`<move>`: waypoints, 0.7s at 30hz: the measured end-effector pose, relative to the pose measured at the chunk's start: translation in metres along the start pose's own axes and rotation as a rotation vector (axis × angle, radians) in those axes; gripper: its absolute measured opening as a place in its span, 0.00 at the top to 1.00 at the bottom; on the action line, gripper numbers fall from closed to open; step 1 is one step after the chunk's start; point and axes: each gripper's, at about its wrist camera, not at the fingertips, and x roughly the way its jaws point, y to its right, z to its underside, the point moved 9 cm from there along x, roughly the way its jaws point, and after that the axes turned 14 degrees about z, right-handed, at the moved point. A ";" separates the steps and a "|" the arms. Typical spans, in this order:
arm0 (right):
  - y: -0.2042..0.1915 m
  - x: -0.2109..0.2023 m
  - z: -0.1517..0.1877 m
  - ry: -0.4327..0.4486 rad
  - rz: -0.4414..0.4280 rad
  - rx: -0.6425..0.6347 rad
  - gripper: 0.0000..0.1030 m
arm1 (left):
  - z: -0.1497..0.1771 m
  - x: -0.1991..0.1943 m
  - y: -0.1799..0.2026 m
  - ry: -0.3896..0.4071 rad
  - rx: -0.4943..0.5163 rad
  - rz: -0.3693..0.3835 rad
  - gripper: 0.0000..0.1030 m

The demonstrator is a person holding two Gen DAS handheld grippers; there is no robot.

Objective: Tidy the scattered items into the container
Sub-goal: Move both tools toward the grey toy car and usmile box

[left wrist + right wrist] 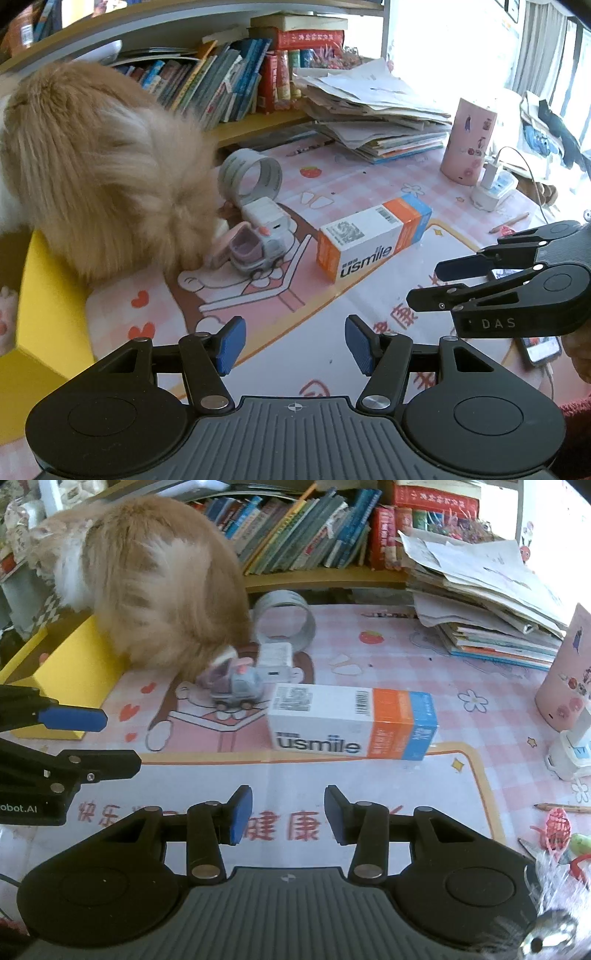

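A white, orange and blue usmile box (373,238) (352,722) lies flat on the pink mat. A small grey toy truck (255,253) (236,686) stands left of it, with a white block (264,214) (275,657) and a roll of clear tape (251,177) (286,618) behind. A yellow box (51,295) (70,672) sits at the left. A fluffy orange cat (99,166) (159,583) leans from it, nose at the truck. My left gripper (295,345) and right gripper (288,814) are open and empty, short of the items.
A pile of papers and books (380,110) (487,598) lies at the back right, under a bookshelf (229,85). A pink cylinder (469,140) (569,679) and white charger (493,188) stand at right. A phone (541,347), a pencil (561,807) and small trinkets lie near the front right.
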 end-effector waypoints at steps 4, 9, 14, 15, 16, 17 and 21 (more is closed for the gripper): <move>0.014 0.009 -0.003 -0.003 0.011 -0.001 0.54 | -0.009 0.012 0.003 -0.003 0.004 -0.004 0.41; 0.027 0.020 -0.011 0.000 0.035 0.001 0.41 | -0.016 0.026 0.004 -0.013 0.004 -0.008 0.41; 0.032 0.032 -0.019 0.006 0.052 -0.011 0.22 | -0.025 0.036 -0.006 -0.006 -0.018 -0.031 0.41; 0.032 0.035 -0.021 0.006 0.055 -0.016 0.21 | -0.027 0.038 -0.009 -0.005 -0.024 -0.035 0.41; 0.032 0.037 -0.022 0.005 0.056 -0.024 0.20 | -0.028 0.040 -0.011 -0.004 -0.028 -0.039 0.41; 0.032 0.040 -0.024 0.004 0.057 -0.031 0.19 | -0.030 0.042 -0.014 -0.003 -0.033 -0.044 0.41; 0.032 0.048 -0.029 0.002 0.064 -0.053 0.18 | -0.036 0.050 -0.023 0.002 -0.060 -0.056 0.41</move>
